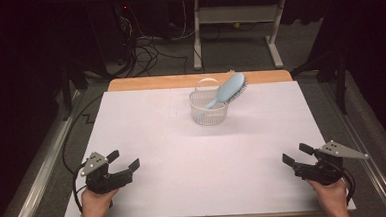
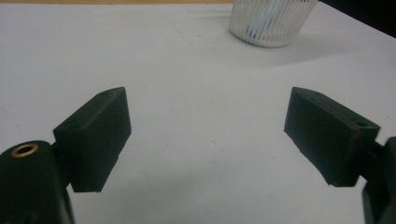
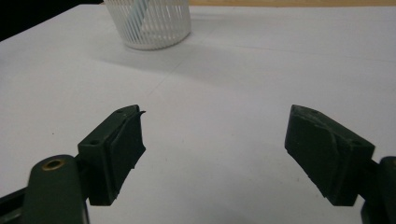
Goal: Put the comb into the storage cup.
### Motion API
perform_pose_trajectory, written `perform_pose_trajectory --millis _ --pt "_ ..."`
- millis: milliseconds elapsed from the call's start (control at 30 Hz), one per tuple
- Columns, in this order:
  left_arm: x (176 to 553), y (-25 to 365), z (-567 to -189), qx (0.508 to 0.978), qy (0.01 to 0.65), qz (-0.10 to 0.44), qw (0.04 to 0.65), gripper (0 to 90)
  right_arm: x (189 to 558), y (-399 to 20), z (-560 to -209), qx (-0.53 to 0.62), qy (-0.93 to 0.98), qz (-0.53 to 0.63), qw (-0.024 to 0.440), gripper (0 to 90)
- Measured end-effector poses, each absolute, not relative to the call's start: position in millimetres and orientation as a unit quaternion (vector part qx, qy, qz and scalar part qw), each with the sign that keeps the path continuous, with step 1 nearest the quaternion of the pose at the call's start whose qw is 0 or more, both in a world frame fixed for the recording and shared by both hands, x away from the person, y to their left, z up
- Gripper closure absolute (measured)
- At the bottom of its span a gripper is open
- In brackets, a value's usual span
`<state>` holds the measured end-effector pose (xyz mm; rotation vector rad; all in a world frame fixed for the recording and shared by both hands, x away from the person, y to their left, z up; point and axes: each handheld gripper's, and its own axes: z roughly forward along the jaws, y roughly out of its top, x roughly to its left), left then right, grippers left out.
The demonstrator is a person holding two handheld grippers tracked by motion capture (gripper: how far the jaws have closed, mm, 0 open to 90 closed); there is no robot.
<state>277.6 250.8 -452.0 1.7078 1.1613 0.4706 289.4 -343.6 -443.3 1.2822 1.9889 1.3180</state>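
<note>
A white slatted basket (image 1: 208, 109) stands on the far middle of the white table (image 1: 173, 154). A light blue hairbrush (image 1: 228, 90) leans in it, handle down, bristled head sticking out to the upper right. My left gripper (image 1: 124, 161) rests near the front left corner, held by a hand, jaws wide apart with nothing between them (image 2: 208, 123). My right gripper (image 1: 295, 153) sits near the front right corner, also open and empty (image 3: 214, 128). The basket (image 2: 270, 21) shows far ahead in the left gripper view and at upper left (image 3: 148, 22) in the right gripper view.
A wooden strip (image 1: 144, 83) runs along the table's far edge. Beyond it are a white desk frame (image 1: 236, 21) and cables (image 1: 145, 51) on the floor. Metal rails (image 1: 39, 181) flank the table's sides.
</note>
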Motion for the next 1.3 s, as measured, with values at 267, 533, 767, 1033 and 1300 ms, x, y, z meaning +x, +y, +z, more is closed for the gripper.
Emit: perform_pose_trajectory --millis 267,533,767,1033,1300 --pt "277 251 -452 0.703 0.478 0.194 0.490 14.1 289 -342 -448 0.457 0.722 0.471 0.220 20.0" --pt "277 251 -452 0.703 0.478 0.195 0.489 14.1 288 -346 -455 0.458 0.720 0.474 0.217 20.0" --pt "276 251 -452 0.702 0.479 0.196 0.489 14.1 287 -346 -458 0.458 0.720 0.477 0.209 20.0" --pt "275 251 -451 0.703 0.478 0.196 0.489 14.1 284 -343 -461 0.451 0.725 0.482 0.196 20.0" --pt "275 251 -451 0.702 0.479 0.196 0.489 14.1 281 -332 -465 0.436 0.741 0.477 0.182 19.7"
